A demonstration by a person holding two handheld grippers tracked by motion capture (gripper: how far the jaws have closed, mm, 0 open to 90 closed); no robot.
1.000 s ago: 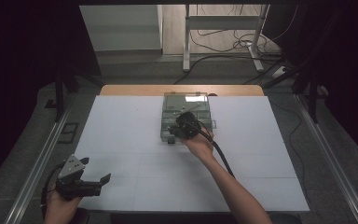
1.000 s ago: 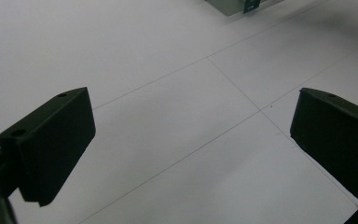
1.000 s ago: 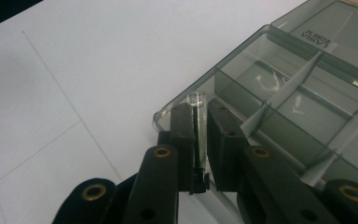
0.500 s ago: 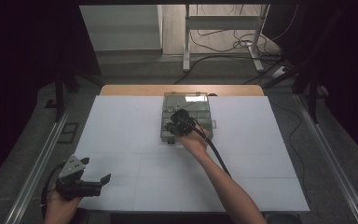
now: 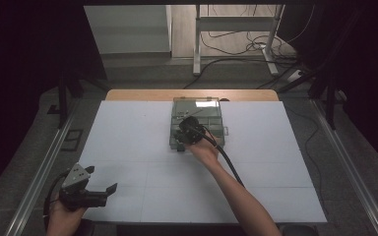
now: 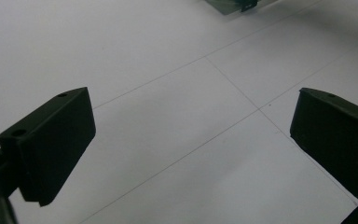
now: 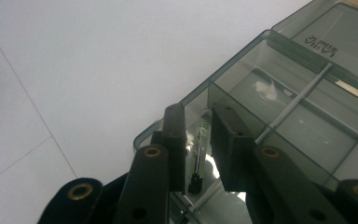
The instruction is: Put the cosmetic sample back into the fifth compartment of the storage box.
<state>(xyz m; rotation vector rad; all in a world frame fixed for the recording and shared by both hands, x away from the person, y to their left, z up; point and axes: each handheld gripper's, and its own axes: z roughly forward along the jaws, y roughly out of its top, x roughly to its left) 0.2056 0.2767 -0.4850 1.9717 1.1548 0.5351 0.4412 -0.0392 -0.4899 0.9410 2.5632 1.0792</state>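
Note:
A clear grey plastic compartment box [image 5: 206,105] lies at the back middle of the white table [image 5: 275,162]. My right gripper [image 5: 182,137] is held over the box's near-left corner. In the right gripper view its jaws [image 7: 198,113] stand a narrow gap apart above the corner compartment of the box [image 7: 307,107]. A thin metal pin with a dark end [image 7: 198,151] lies in that compartment, in line with the gap, and neither jaw touches it. My left gripper [image 5: 101,179] rests at the front left of the table, its jaws [image 6: 193,112] wide open with nothing between them.
The box's lid stands open at the back, and its other compartments look almost bare. A corner of the box [image 6: 235,4] shows at the top of the left gripper view. Metal rails [image 5: 39,182] run along both sides of the table. A wooden strip [image 5: 142,95] borders its far edge.
My right gripper has shifted a little to the left over the box, toward its near-left corner. The left gripper has stayed where it was.

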